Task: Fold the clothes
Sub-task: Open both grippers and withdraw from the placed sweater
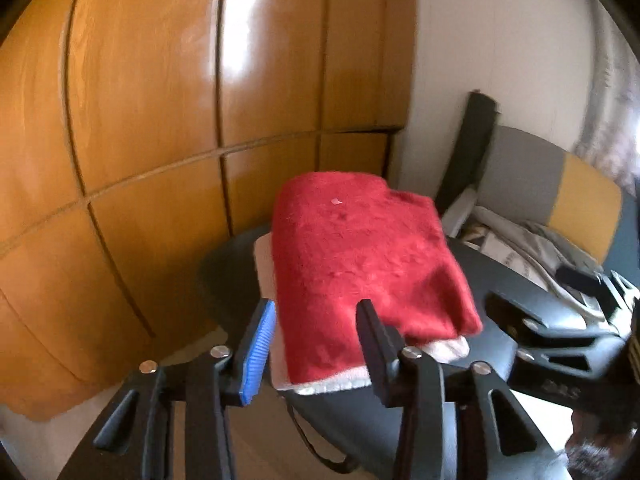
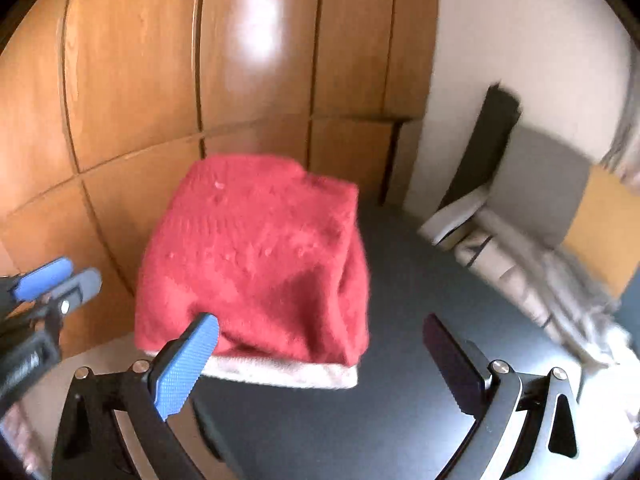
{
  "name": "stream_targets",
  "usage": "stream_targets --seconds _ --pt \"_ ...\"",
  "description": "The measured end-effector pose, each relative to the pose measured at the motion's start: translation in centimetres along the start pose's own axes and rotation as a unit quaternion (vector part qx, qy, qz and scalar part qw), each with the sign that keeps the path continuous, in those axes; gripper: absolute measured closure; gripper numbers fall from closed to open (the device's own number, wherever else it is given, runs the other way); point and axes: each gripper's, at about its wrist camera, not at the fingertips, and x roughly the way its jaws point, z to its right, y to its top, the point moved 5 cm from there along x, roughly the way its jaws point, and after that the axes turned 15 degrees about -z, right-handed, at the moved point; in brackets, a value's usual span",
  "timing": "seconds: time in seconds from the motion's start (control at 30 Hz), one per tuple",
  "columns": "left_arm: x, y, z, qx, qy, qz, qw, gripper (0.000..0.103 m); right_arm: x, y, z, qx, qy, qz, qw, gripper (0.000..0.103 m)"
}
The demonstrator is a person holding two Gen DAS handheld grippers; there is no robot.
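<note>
Folded red knitted garment [image 1: 360, 264] lying on a folded white cloth [image 1: 320, 386], both resting on the round dark worktop [image 1: 476, 276]; white edge showing beneath the red at 6 o'clock of the stack. Stack toward the 9 o'clock side of the worktop in the right wrist view [image 2: 256, 256], bare dark surface [image 2: 400, 320] spreading to 3 o'clock. Left gripper [image 1: 316, 312] hanging over the near edge of the stack, fingers [image 1: 256, 348] apart, blue pad at 9 o'clock and black one at 3 o'clock, nothing pinched; contact with the cloth impossible to tell. Right gripper [image 2: 320, 336] at 6 o'clock of the stack, fingers [image 2: 184, 364] spread wide and empty, blue pad overlapping the red knit's lower corner in the picture. Glossy orange-brown wooden wardrobe doors [image 1: 160, 120] from 9 to 12 o'clock. Pale crumpled fabrics [image 2: 540, 280] on a grey and yellow chair [image 1: 560, 188] at 3 o'clock, white wall [image 1: 500, 40] behind.
</note>
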Motion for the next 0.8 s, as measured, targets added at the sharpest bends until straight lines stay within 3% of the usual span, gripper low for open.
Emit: stream_targets --seconds 0.17,0.23,0.33,0.53,0.8 --pt "-1.9 0.7 0.6 0.01 -0.074 0.036 0.9966 0.067 -3.5 0.1 0.4 0.003 -0.005 0.04 0.999 0.0" --pt "-2.0 0.8 0.0 -0.008 -0.098 0.04 0.9943 0.067 -4.1 0.2 0.0 -0.004 -0.007 0.043 0.999 0.0" --pt "-1.4 0.8 -0.8 -0.021 -0.077 0.028 0.9964 0.068 -4.3 0.3 -0.7 -0.02 -0.015 0.04 0.999 0.0" --pt "0.2 0.9 -2.1 -0.049 -0.069 0.007 0.9964 0.071 -4.0 0.6 -2.1 -0.029 -0.007 0.03 0.999 0.0" --pt "-1.3 0.8 -1.9 -0.04 -0.033 0.05 0.9974 0.078 -3.7 0.3 -2.2 -0.035 -0.007 0.025 0.999 0.0"
